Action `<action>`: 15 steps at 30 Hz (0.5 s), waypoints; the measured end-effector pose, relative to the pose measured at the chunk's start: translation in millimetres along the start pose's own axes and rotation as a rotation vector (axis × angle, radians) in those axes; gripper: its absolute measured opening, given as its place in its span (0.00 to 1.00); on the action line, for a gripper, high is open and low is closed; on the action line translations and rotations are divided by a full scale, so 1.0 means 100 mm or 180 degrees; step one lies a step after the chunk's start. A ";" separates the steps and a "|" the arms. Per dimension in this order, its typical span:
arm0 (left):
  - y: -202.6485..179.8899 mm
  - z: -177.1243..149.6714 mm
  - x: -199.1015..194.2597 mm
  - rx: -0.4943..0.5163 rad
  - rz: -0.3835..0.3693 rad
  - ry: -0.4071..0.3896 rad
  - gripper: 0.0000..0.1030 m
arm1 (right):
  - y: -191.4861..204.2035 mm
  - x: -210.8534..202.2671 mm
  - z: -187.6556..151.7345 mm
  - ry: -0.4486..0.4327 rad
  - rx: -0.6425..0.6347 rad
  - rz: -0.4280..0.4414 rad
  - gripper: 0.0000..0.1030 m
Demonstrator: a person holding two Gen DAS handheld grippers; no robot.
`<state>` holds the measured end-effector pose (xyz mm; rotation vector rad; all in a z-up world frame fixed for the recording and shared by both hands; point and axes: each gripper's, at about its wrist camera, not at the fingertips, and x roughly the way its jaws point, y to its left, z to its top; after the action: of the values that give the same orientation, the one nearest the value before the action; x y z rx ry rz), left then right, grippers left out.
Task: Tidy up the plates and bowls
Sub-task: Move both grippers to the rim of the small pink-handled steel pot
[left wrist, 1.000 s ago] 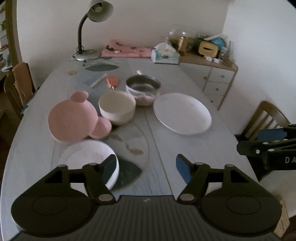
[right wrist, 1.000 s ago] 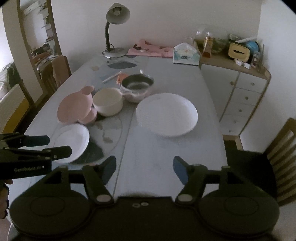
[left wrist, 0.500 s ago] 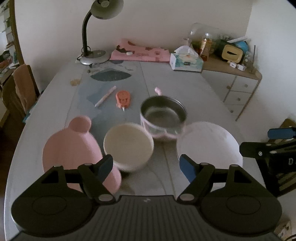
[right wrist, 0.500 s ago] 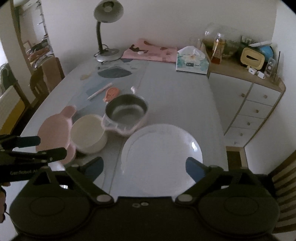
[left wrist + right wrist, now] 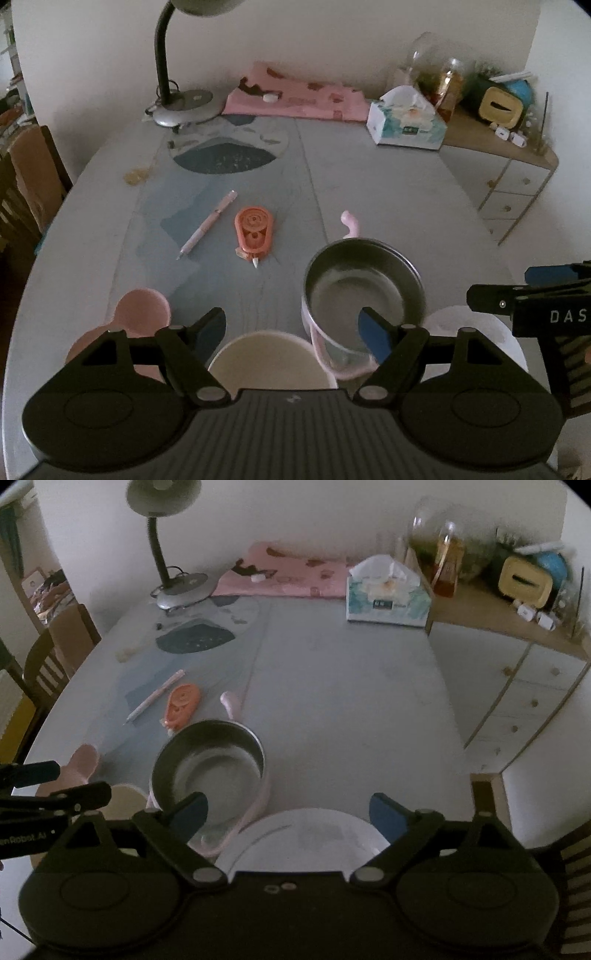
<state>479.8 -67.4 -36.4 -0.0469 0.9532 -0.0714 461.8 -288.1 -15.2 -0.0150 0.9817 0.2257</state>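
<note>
Two-handed approach to the crockery near the front edge of the bench (image 5: pixel 369 177). The steel bowl (image 5: pixel 364 295) is taken as landmark. A cream bowl (image 5: pixel 273 360) is seen just left of and nearer than the steel bowl; a pink plate (image 5: pixel 140 314) with round ears is seen further left again; a white plate (image 5: pixel 306 834) is seen just right of and nearer than the steel bowl. Beyond the steel bowl, a pen (image 5: pixel 207 230) and an orange tape dispenser (image 5: pixel 254 232) are seen, well apart from the crockery; a lamp (image 5: pixel 177 96) and tissue box (image 5: pixel 406 122) are set far behind it.

The left tongs (image 5: pixel 291 328) are shown wide and empty above the cream bowl; the right tongs (image 5: pixel 288 810) are shown wide and empty above the white plate, with one finger (image 5: pixel 188 808) drawn across the steel bowl's rim in this view. Whether any rim is touched cannot be told.

The step in hand is judged to be the reach for a first grasp. It is best done if one piece is chosen per tongs, a single rim is straddled by the fingers, and closure is made only when the wall is seated between the pads. The plate's shallow edge is likely to need a low, near-level entry. The neighbouring steel bowl should not be nudged
</note>
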 end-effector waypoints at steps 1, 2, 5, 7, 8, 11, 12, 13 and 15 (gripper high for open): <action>0.01 0.02 0.08 0.0002 0.0014 0.0032 0.76 | -0.01 0.07 0.03 0.0029 0.0018 0.0011 0.87; 0.01 0.04 0.14 0.0010 0.0022 0.0053 0.76 | -0.03 0.14 0.06 0.0059 0.0042 0.0024 0.86; 0.02 0.08 0.32 0.0028 0.0056 0.0091 0.76 | -0.07 0.34 0.12 0.0146 0.0116 0.0044 0.80; 0.02 0.09 0.43 0.0031 0.0069 0.0124 0.76 | -0.08 0.46 0.15 0.0207 0.0144 0.0055 0.74; 0.03 0.10 0.48 0.0027 0.0072 0.0142 0.76 | -0.08 0.51 0.16 0.0234 0.0157 0.0056 0.73; 0.03 0.11 0.61 -0.0007 0.0034 0.0199 0.76 | -0.06 0.63 0.17 0.0289 0.0168 0.0062 0.70; 0.03 0.10 0.65 -0.0012 0.0022 0.0219 0.76 | -0.05 0.66 0.18 0.0301 0.0177 0.0067 0.67; 0.02 0.10 0.68 -0.0008 0.0012 0.0240 0.76 | -0.05 0.70 0.18 0.0318 0.0191 0.0078 0.62; 0.00 0.09 0.74 0.0031 0.0042 0.0248 0.72 | -0.04 0.77 0.19 0.0360 0.0223 0.0107 0.54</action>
<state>529.8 -73.3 -91.0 -0.0290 1.0308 -0.0659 519.6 -275.4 -68.7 0.0533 1.1026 0.2232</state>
